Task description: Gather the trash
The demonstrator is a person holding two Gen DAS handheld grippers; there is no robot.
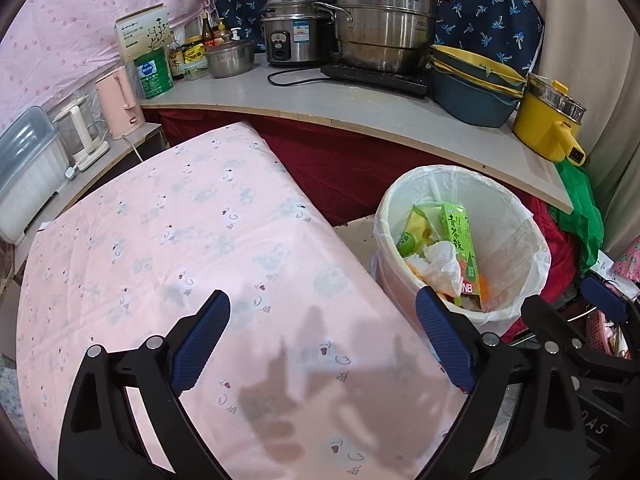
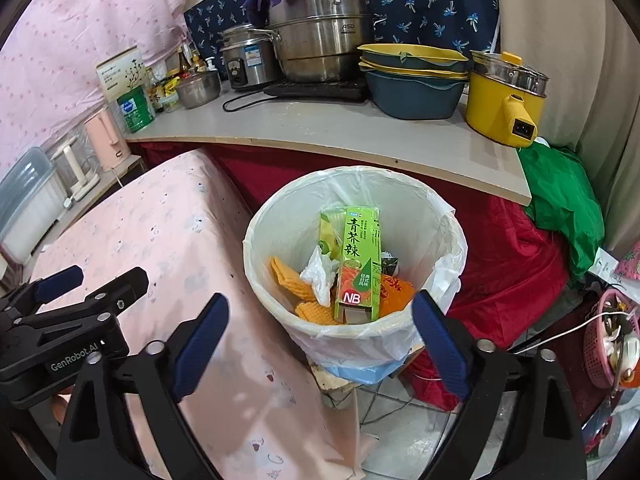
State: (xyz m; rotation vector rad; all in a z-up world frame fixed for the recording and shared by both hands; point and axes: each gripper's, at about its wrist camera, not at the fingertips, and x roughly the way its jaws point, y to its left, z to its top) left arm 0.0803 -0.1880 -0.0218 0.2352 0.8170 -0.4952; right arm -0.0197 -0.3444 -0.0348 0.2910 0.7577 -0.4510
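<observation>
One white waste bin [image 2: 436, 216], lined with one translucent bag, stands on the floor between the pink-covered bench [image 1: 192, 240] and a red cloth drape. Contents of the bin: one tall green carton [image 2: 358, 264] standing upright near the middle, one crumpled white tissue [image 2: 320, 274] touching its left side, at least two orange ridged pieces [image 2: 288, 276] along the lower left wall, one orange wrapper [image 2: 394, 292] to the carton's right, one yellow-green packet behind the carton. Two grippers: left gripper [image 1: 322, 338], fingers spread wide with nothing between them, held above the pink cover, its right finger overlapping the bin rim in the left wrist view; right gripper [image 2: 320, 334], fingers likewise spread wide and empty, held above the near rim of the bin. No earlier view is available for comparison. The rear grey bench [image 2: 320, 128] carries: one large steel stacked steamer pot [image 2: 320, 40] under one purple cloth, one rice cooker [image 2: 246, 60], one small lidded steel pot [image 2: 198, 86], one stack of blue-and-yellow basins [image 2: 414, 80], one yellow electric pot [image 2: 504, 100], one green tin [image 2: 134, 108], one pale box, several bottles too small to count. A lower shelf at left holds one pink kettle [image 1: 120, 102] and one clear kettle [image 1: 80, 132].
</observation>
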